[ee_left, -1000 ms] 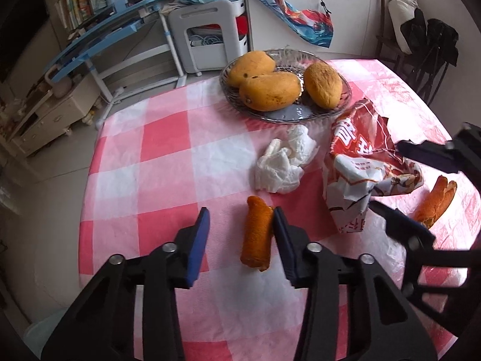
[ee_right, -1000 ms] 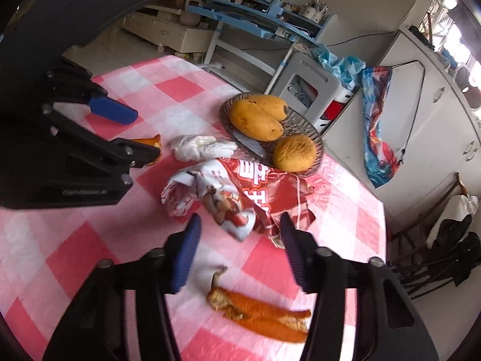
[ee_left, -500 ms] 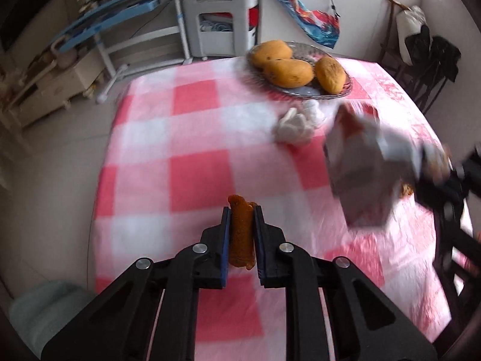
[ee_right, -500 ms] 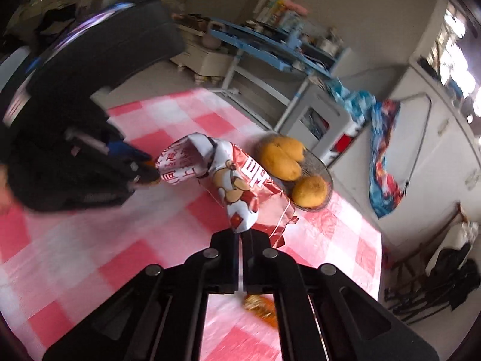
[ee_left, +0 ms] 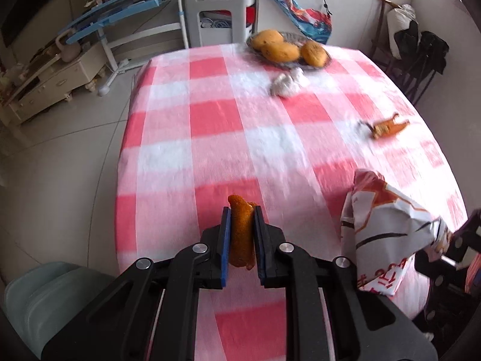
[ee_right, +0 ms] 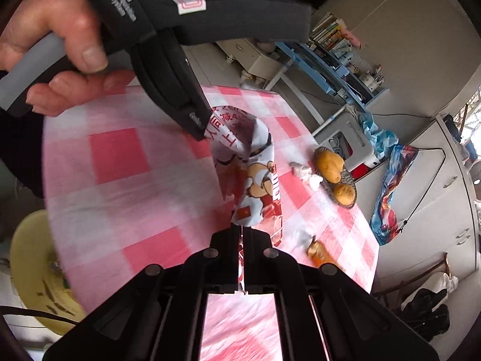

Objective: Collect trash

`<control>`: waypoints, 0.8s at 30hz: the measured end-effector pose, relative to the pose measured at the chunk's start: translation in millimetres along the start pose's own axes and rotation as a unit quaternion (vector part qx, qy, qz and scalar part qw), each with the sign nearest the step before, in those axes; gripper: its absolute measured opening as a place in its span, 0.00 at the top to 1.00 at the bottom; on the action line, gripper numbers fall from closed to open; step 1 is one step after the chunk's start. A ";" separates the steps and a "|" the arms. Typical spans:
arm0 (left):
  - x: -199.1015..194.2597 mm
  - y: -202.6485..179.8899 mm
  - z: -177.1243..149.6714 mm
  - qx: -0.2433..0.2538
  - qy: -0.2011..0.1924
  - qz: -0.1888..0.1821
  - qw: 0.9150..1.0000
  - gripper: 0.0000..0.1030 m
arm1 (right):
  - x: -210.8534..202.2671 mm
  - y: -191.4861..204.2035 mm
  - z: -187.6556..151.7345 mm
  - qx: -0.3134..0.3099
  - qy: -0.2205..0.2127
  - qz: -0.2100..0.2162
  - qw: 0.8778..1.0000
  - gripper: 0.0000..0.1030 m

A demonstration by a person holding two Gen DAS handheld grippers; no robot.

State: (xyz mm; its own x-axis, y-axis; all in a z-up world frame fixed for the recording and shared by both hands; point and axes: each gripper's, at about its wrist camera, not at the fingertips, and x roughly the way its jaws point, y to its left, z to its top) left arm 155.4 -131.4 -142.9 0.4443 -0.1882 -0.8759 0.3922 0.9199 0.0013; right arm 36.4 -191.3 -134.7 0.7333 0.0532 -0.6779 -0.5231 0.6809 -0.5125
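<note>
Between the blue pads of the left gripper, at the six o'clock position of the left wrist view, an orange strip of fruit peel was clamped upright and clear of the checked tablecloth. The right gripper had its jaws pressed nearly together on the lower edge of a crumpled red-and-white snack bag, which hung open above the cloth; in the left view the same bag appeared at four o'clock. Judged from this, the step in hand was the carry: both pieces were lifted and appeared ready for transport to a bin. A pale green container showed at seven o'clock in the left view and a yellowish round vessel at eight o'clock in the right view; which of them serves as the bin could not be determined. The next move would call for bringing each load over an opening before release, with the limp bag kept from snagging. Remaining on the table were a second peel at two o'clock, a wad of white tissue at one o'clock, and beside it a dish of mangoes. Red Chinese characters were printed on the bag, with a cartoon figure and small red flag; the wording was not legible. Pale lettering on the left device's body was too distorted to read.
</note>
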 end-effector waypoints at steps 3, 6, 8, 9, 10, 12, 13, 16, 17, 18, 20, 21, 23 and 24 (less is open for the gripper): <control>-0.3 0.5 -11.8 0.006 0.012 0.000 1.000 0.86 | 0.7 3.7 -1.7 -0.001 0.006 0.002 1.000 0.98; 1.4 6.2 -18.7 0.002 0.017 0.002 1.000 0.86 | 7.0 7.8 -5.0 -0.008 0.021 0.005 1.000 0.98; -0.3 12.1 -20.0 -0.007 0.017 0.000 1.000 0.86 | 11.6 14.4 -8.3 -0.021 0.032 0.004 0.999 0.98; -1.6 14.9 -19.8 -0.013 0.017 -0.004 1.000 0.86 | 13.0 17.3 -9.2 -0.027 0.035 0.002 0.999 0.98; -1.8 16.0 -20.0 -0.014 0.019 -0.009 1.000 0.85 | 13.2 20.5 -9.7 -0.032 0.037 0.001 0.999 0.97; -3.1 15.5 -20.8 -0.008 0.022 -0.016 1.000 0.82 | 15.2 24.2 -11.4 -0.037 0.041 -0.002 0.998 0.90; -3.8 14.2 -21.0 -0.002 0.024 -0.016 1.000 0.77 | 15.6 26.3 -12.7 -0.041 0.042 -0.004 0.998 0.82; -8.6 7.4 -23.7 0.031 0.022 -0.001 0.999 0.65 | 14.5 33.0 -15.8 -0.048 0.038 -0.007 0.998 0.60; -10.3 5.3 -24.5 0.040 0.021 0.003 0.999 0.60 | 13.9 33.7 -15.4 -0.051 0.032 -0.014 0.998 0.57; -11.5 4.2 -25.2 0.047 0.021 0.006 0.999 0.56 | 12.5 35.0 -15.8 -0.050 0.030 -0.014 0.998 0.56; -12.7 3.9 -26.6 0.054 0.023 0.018 0.998 0.53 | 13.3 33.9 -15.3 -0.045 0.026 -0.013 0.999 0.54; -12.0 5.0 -27.0 0.054 0.025 0.024 0.998 0.52 | 14.2 33.3 -14.8 -0.045 0.024 -0.015 0.999 0.54; -7.9 7.6 -27.8 0.048 0.035 0.042 0.997 0.51 | 15.3 33.0 -14.0 -0.039 0.022 -0.012 0.999 0.54; -6.2 8.7 -28.0 0.046 0.039 0.047 0.997 0.51 | 16.0 32.6 -13.3 -0.035 0.021 -0.012 0.999 0.54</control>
State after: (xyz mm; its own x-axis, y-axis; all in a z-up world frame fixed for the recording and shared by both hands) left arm 133.4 -112.5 -150.9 0.4196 -0.0714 -0.9049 0.4252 0.8962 0.1264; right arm 25.4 -178.0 -169.3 0.7277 0.0057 -0.6859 -0.5355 0.6296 -0.5629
